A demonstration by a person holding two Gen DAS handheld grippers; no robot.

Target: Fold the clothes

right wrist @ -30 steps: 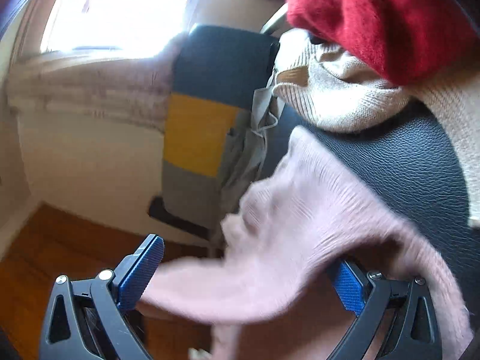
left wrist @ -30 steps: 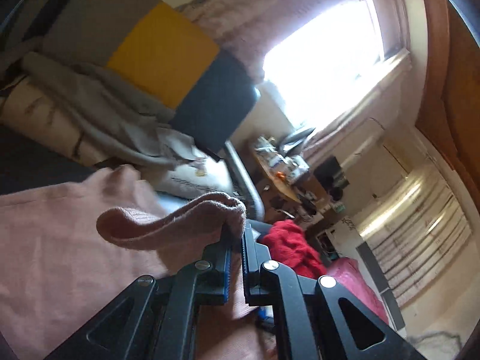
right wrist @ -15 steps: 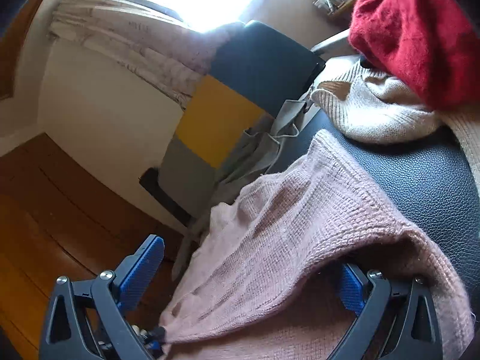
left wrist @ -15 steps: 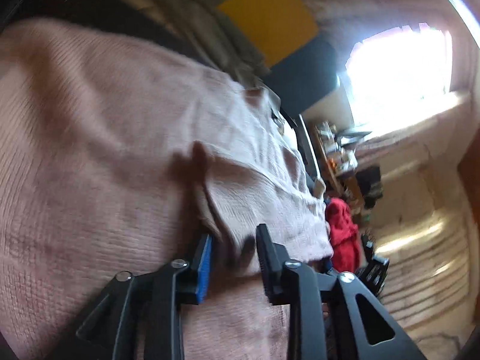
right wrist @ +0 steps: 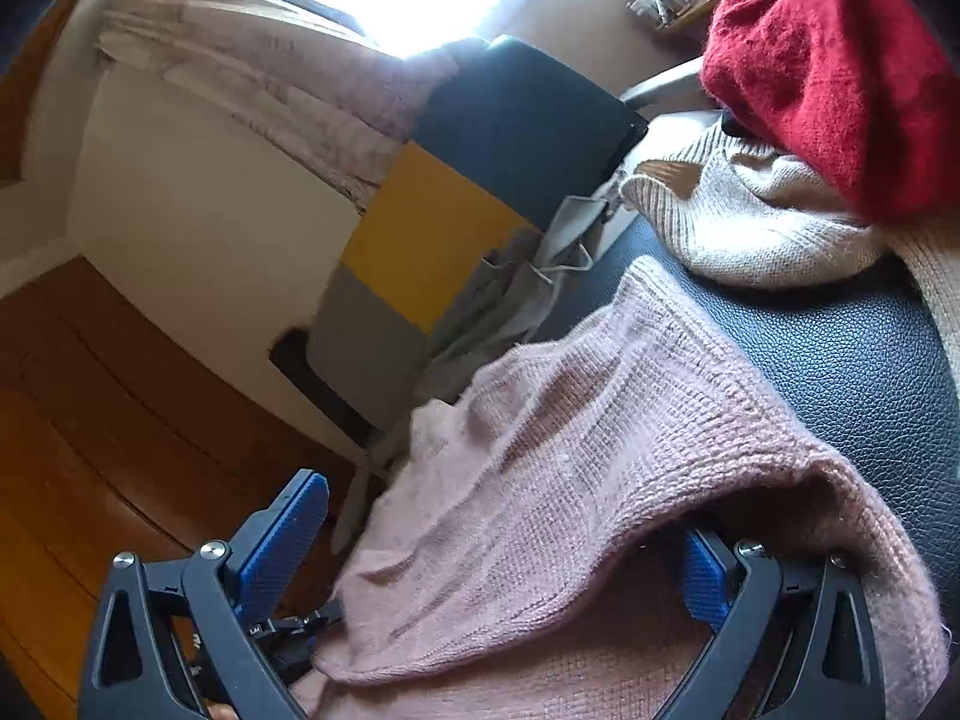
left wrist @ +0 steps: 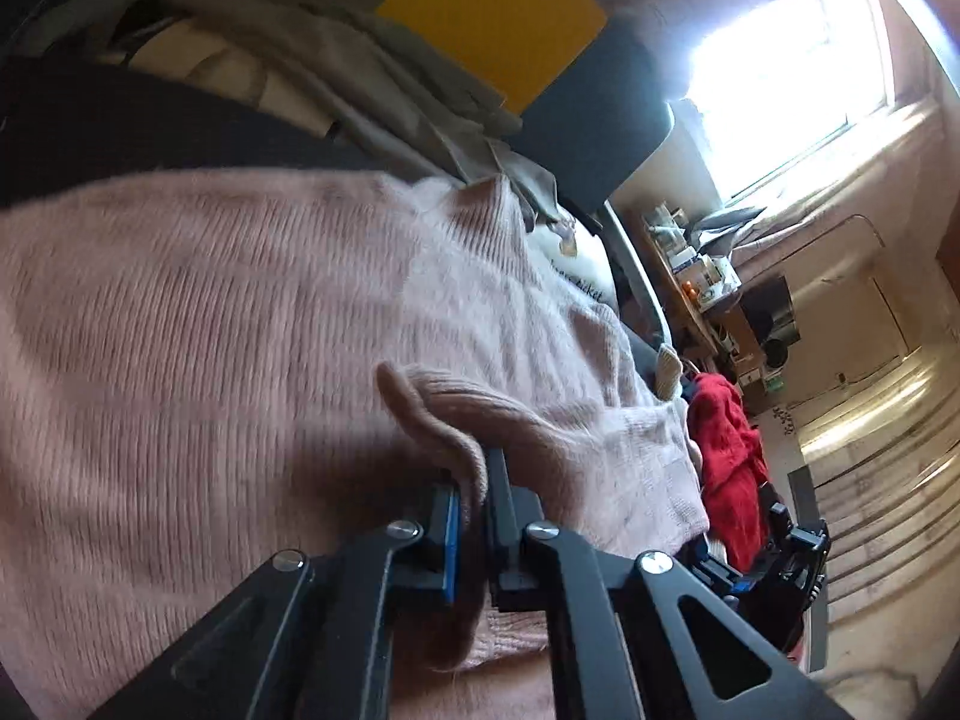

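Black leather seat, sunlit room. Left gripper clamped on a fold of the pink sweater; right gripper apart, sweater draped between its fingers. Folding barely begun; cream and red knits wait behind.

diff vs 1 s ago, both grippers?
The left gripper, shut on the pink sweater a second ago, eased apart half a second ago and has closed again on a ribbed fold, now carried over the spread sweater. The right gripper stayed open, sweater draped across it. The red garment and cream sweater have not moved.
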